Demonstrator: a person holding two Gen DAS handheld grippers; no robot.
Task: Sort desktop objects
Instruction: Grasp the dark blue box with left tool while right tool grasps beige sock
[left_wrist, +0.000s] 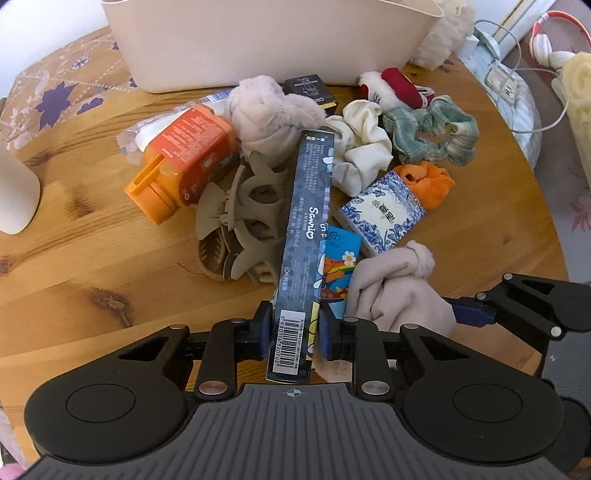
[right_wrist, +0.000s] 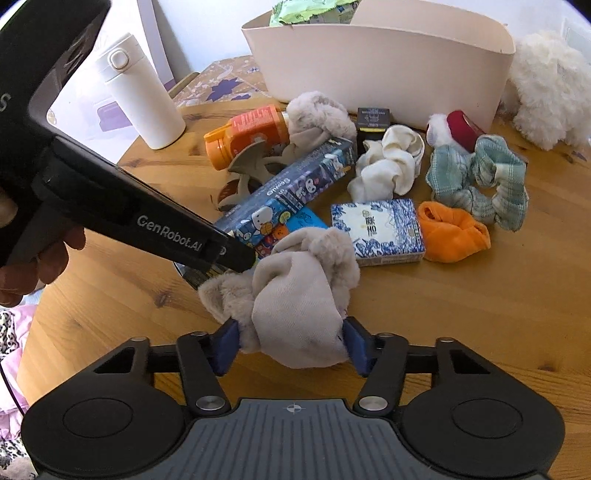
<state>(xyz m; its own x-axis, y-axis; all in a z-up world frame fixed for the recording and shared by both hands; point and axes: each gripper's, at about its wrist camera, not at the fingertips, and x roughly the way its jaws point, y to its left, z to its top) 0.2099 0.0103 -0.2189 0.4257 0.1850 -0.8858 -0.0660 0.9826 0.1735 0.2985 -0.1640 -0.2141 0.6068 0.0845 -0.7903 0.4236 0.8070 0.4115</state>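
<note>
My left gripper (left_wrist: 293, 328) is shut on the near end of a long dark Sanrio box (left_wrist: 306, 236), which lies over the pile; the box also shows in the right wrist view (right_wrist: 291, 188). My right gripper (right_wrist: 291, 345) is closed around a beige fluffy scrunchie (right_wrist: 295, 295), also seen in the left wrist view (left_wrist: 395, 288). The left gripper's body (right_wrist: 110, 192) crosses the right wrist view at the left. A cream basket (left_wrist: 266, 40) stands at the back of the table; in the right wrist view (right_wrist: 388, 66) it holds green packets.
The pile holds an orange bottle (left_wrist: 184, 162), a taupe hair claw (left_wrist: 240, 218), a blue-and-white tissue pack (left_wrist: 384, 214), white (left_wrist: 362, 155), green (left_wrist: 432, 133) and orange (left_wrist: 428, 181) scrunchies, and a small black box (left_wrist: 310, 90). A white flask (right_wrist: 140, 92) stands left. The table edge (left_wrist: 546, 206) curves at right.
</note>
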